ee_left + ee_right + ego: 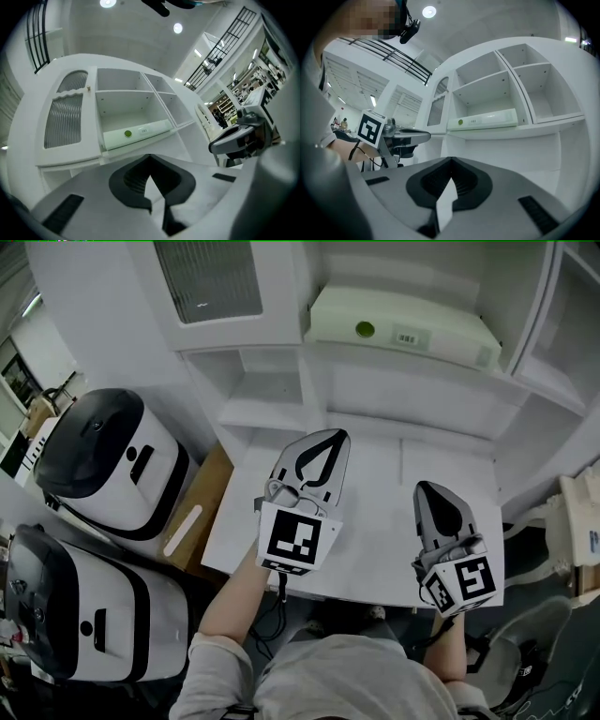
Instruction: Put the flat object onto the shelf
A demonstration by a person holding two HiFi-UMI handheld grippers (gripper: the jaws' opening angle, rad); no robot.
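1. Resting flat on the middle shelf board of the white shelf unit (412,376), the pale green, slab-like flat object (403,326) lies lengthwise along the board. It has a round green dot and a small barcode label on its front edge.
2. From the left gripper view the same flat object (136,133) sits in the wide centre compartment, close to that compartment's front lip. The right gripper view shows it (485,120) in the same place.
3. Over the white desk surface (375,521) below the shelves, the left gripper (333,437) points toward the shelf unit. Its jaws are pressed together at the tips, with nothing between them (150,157).
4. To its right, the right gripper (424,487) also points toward the shelves. Its jaws likewise meet at the tips and hold nothing (451,160).
5. Both grippers are well apart from the flat object and touch neither it nor the shelf.
6. A white cabinet door with a ribbed grey panel (206,277) stands left of the open compartments.
7. Two bulky white-and-black rounded machines (103,460) (75,615) stand left of the desk, with a brown cardboard-coloured surface (211,488) between them and the desk edge.
8. The person's bare left forearm (234,592) comes out of a grey sleeve (211,671) at the bottom of the head view.
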